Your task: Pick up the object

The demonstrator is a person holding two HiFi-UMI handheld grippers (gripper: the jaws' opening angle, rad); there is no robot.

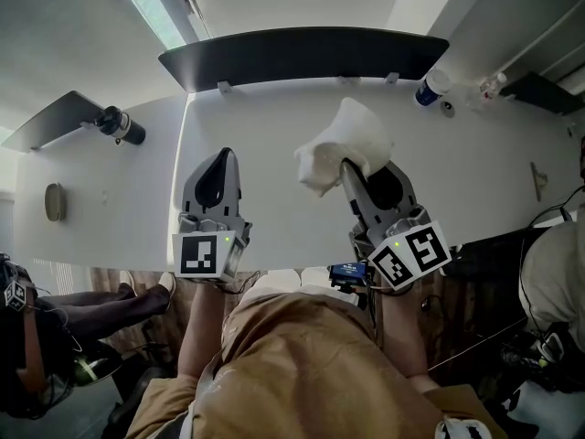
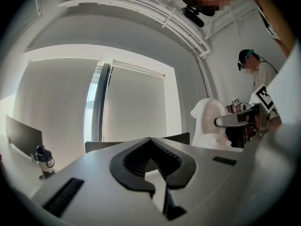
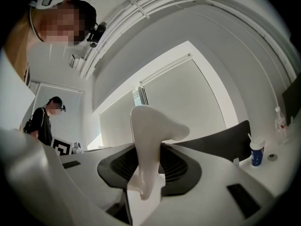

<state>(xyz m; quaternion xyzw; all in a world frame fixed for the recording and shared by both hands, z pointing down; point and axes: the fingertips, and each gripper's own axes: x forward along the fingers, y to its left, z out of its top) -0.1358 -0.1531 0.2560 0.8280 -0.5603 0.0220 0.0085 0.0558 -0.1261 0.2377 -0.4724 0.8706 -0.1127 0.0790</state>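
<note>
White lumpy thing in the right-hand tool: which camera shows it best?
The right gripper view: the white object fills its centre, clamped in the jaws of the right tool. The head view shows it from above, over the table. The left gripper view catches it small, off to the right.
</note>
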